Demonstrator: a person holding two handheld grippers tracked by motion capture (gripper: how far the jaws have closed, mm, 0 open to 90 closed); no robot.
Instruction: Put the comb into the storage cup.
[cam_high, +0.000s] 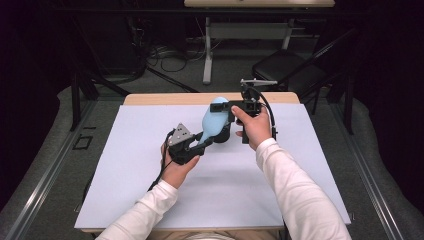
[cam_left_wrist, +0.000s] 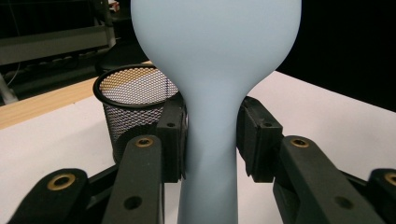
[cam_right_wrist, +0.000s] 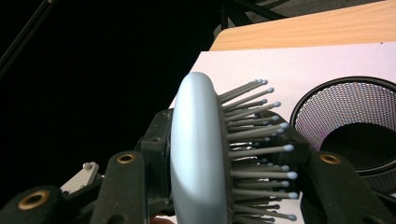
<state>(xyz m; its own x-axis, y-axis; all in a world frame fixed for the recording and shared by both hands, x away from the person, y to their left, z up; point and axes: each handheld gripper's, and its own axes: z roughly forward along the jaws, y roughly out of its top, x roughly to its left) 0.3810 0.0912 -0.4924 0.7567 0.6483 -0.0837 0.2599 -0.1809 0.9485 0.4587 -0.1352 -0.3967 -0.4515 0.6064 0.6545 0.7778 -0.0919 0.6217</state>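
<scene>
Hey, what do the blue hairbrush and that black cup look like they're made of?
Hairbrush: probably matte plastic, since its pale blue surface is smooth with soft shading; the bristles are thin grey pins with ball tips. Cup: black wire mesh, likely metal, see-through.

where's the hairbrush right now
In the high view the light blue hairbrush hangs above the table's middle, between both grippers, over the black mesh cup.

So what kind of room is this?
Probably a lab or workshop set up for recording: a table under a plain white sheet, loose cables on the floor behind it, and a folding chair and another desk beyond.
</scene>
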